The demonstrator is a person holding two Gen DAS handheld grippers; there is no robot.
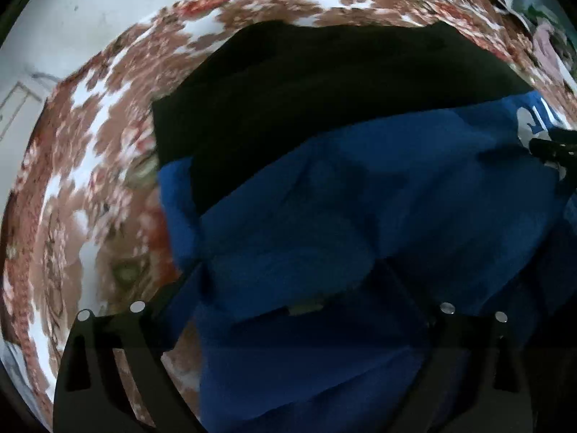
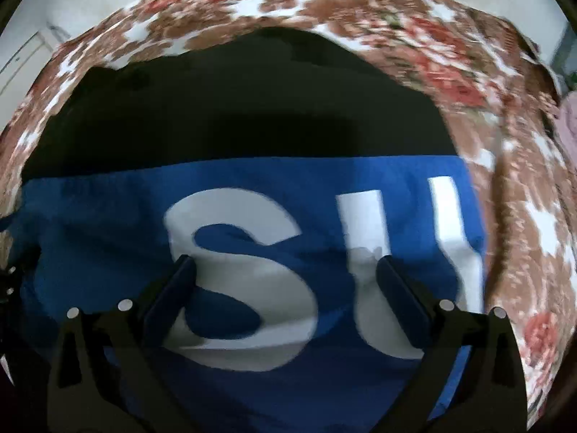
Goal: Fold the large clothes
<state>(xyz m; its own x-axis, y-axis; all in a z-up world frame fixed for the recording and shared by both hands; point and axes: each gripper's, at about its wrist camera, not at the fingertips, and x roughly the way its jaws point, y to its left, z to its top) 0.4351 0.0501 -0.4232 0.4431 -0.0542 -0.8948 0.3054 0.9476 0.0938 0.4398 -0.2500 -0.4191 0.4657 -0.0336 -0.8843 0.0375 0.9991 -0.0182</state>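
Note:
A blue garment (image 1: 360,198) with big white letters (image 2: 245,252) lies rumpled on top of a black garment (image 1: 324,83) on a floral bedsheet (image 1: 90,144). In the left wrist view my left gripper (image 1: 292,270) is open, its fingers spread wide just above the wrinkled blue cloth near its left edge, with nothing pinched. In the right wrist view my right gripper (image 2: 285,263) is open over the lettered part of the blue garment (image 2: 108,216), with nothing between its pads. The black garment (image 2: 234,108) shows beyond the blue one's straight far edge.
The floral bedsheet (image 2: 523,198) surrounds the clothes on all sides. Pale floor (image 1: 90,18) lies past the bed's far edge. A pinkish cloth (image 2: 569,126) sits at the far right. The other gripper's tip (image 1: 551,144) shows at the right edge of the left wrist view.

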